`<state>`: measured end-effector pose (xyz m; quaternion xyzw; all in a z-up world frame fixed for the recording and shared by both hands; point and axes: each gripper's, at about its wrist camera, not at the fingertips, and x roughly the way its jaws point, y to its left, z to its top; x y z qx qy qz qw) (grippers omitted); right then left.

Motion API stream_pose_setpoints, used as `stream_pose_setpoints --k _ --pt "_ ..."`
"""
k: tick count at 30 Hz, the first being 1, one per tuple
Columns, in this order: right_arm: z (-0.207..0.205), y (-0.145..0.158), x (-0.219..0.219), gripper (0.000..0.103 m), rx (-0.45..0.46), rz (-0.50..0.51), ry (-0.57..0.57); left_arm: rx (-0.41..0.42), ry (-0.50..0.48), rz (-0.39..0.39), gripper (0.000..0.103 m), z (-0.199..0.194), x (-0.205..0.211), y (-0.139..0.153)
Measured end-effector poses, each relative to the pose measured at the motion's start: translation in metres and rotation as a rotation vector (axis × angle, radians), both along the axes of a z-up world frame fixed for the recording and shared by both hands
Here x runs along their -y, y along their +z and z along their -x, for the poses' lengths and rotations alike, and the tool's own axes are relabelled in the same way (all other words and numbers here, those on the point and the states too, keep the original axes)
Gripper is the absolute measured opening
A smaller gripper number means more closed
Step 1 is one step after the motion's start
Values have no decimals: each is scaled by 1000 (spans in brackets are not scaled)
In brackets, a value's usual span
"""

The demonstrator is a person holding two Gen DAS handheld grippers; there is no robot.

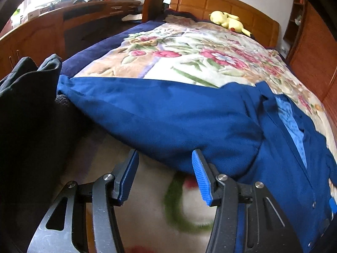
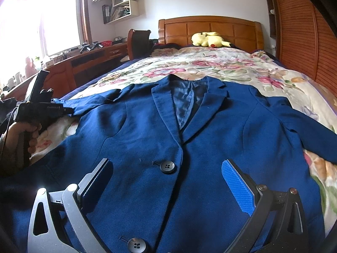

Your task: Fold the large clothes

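The left gripper (image 1: 165, 174) stands about half open at the near edge of the blue blazer (image 2: 168, 147), its ribbed blue pads (image 1: 200, 177) apart with only blurred floral blanket (image 1: 189, 48) between them; the right-hand pad touches or just overlaps the blazer's sleeve (image 1: 158, 118), and it grips nothing. The right gripper (image 2: 168, 185) hovers over the blazer's lower front with its jaws wide, one textured blue pad (image 2: 238, 187) on each side of the upper black button (image 2: 167, 167) (nothing is clamped). The blazer lies face up and spread flat on the blanket, lapels open over a dark shiny lining, woven cloth matte and slightly nubbly. A second four-hole button (image 2: 137, 245) sits nearer than the first. Beyond the blazer's collar, a yellow plush toy (image 2: 208, 39) rests against the panelled wooden headboard (image 2: 210, 26). Left of the blazer, a hand (image 2: 23, 135) grasps the left gripper's handle.
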<state>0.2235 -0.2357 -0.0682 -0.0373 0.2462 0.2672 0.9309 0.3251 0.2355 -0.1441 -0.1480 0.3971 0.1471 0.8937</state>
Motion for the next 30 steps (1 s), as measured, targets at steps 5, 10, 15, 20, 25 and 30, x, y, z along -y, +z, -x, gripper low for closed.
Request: stream_pose_setpoints --k 5,10,15,20,25,30 --pt "0 -1 -1 102 2 5 -1 17 -39 18 25 -6 1 3" --pt "1 -1 -2 102 4 6 -2 44 -94 -43 2 -9 17 16" --pt "1 0 -1 102 8 5 -3 126 -180 -79 1 2 47 49" --pt "1 -1 -1 102 14 3 -7 194 -321 -104 1 17 101 81" --pt "1 -1 0 102 20 1 -12 160 -372 -143 2 26 127 89" --pt "1 -2 0 102 21 4 -9 126 -398 -123 30 42 119 89"
